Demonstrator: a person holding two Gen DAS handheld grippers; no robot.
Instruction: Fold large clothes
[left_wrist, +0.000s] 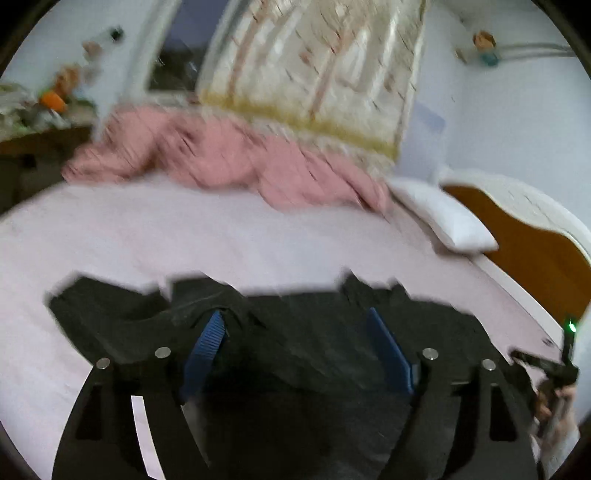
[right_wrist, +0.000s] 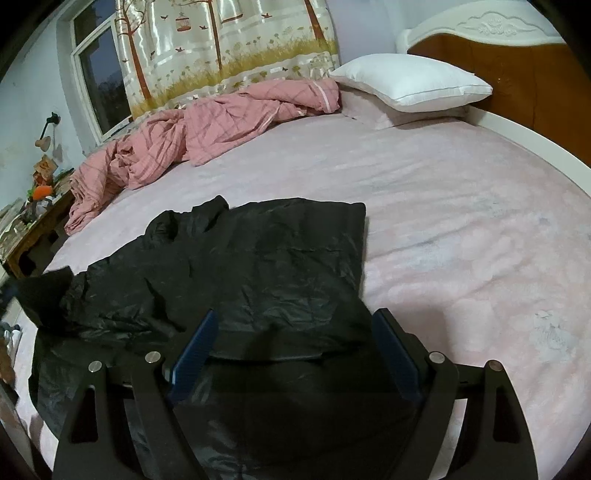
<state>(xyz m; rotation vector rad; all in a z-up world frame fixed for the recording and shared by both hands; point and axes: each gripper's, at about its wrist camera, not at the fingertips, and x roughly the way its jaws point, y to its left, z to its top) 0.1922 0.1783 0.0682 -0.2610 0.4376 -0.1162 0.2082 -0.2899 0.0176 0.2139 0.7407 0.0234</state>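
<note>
While the black garment (right_wrist: 229, 266) lies on the bed (right_wrist: 461, 206), both grippers — left (left_wrist: 295, 328), right (right_wrist: 291, 332) — hang above it, fingers spread, gripping nothing.

A wide bed with a pale pink sheet (right_wrist: 424, 192) is carrying a crumpled black garment (right_wrist: 258, 258) lying near its front edge, a rumpled pink quilted blanket (right_wrist: 207, 125) along its far side, and a white pillow (right_wrist: 410, 83) resting by the headboard end.

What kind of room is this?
Most likely a bedroom: a wide bed with a white pillow at its headboard, and a rumpled pink quilt by the curtained window.
</note>
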